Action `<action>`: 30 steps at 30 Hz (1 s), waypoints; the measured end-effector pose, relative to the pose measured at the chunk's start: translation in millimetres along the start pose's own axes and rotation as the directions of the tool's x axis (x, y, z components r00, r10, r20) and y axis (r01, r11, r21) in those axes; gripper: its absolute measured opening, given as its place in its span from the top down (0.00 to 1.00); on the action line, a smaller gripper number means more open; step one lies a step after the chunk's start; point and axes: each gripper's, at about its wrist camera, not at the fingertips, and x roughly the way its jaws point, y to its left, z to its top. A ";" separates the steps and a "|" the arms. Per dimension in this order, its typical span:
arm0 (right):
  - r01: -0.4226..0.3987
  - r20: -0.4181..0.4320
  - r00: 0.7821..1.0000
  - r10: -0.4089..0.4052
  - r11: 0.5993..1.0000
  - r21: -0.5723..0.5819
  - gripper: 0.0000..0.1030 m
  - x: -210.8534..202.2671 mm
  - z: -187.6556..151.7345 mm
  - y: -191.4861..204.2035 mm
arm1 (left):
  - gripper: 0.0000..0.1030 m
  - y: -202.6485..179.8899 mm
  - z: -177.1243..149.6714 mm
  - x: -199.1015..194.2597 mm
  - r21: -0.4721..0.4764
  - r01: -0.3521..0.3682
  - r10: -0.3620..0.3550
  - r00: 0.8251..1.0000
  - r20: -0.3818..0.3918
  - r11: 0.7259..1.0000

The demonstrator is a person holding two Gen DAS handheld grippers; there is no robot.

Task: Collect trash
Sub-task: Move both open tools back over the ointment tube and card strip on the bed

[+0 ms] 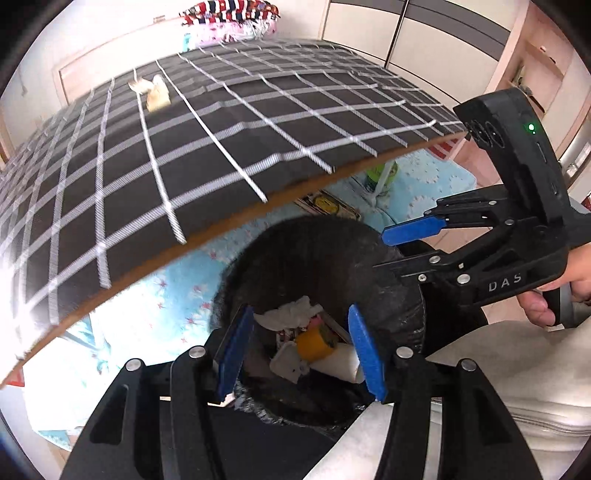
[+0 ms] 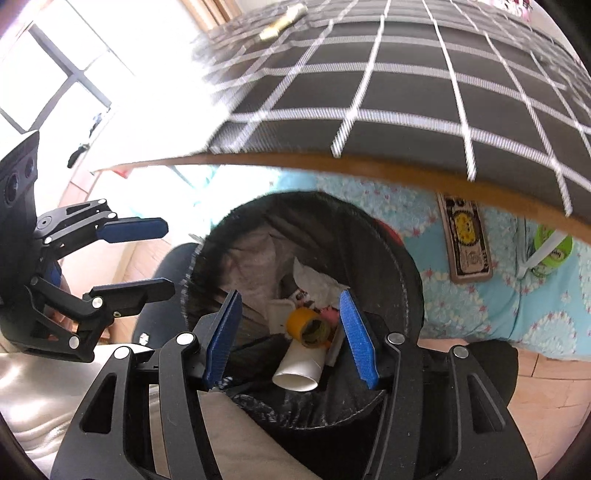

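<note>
A black bin with a dark liner (image 1: 388,280) (image 2: 384,236) stands on the floor below the table edge. Inside lie a yellow tape roll (image 1: 314,343) (image 2: 308,325), a white paper tube (image 1: 341,365) (image 2: 301,365) and crumpled white tissue (image 1: 291,314) (image 2: 314,280). My left gripper (image 1: 301,350) (image 2: 146,256) is open and empty above the bin. My right gripper (image 2: 291,332) (image 1: 402,249) is open and empty over the bin mouth. A crumpled beige wrapper (image 1: 153,92) (image 2: 282,22) lies far back on the table.
The table carries a black cloth with a white grid (image 1: 221,122) (image 2: 424,92) and a brown edge. A light blue star blanket (image 1: 166,295) (image 2: 461,306) lies under it with a patterned phone case (image 2: 467,240) and a green bottle (image 1: 382,175) (image 2: 552,254). A pale cushion (image 1: 517,369) sits near me.
</note>
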 end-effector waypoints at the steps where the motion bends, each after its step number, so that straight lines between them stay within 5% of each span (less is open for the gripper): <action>1: -0.003 0.007 1.000 0.003 1.000 -0.008 0.47 -4.0 1.8 2.1 | 0.50 0.7 1.6 -5.1 0.001 -0.005 0.005 1.000 0.005 1.000; 12: -0.055 0.051 0.997 0.062 0.991 -0.125 0.47 -35.3 12.8 37.8 | 0.50 22.0 34.5 -72.8 -0.046 0.039 -0.032 0.989 0.145 0.998; 30: -0.017 0.204 0.978 0.052 0.985 -0.172 0.47 -69.5 82.3 45.8 | 0.50 100.3 104.3 -72.9 -0.132 -0.014 0.038 0.982 0.183 0.991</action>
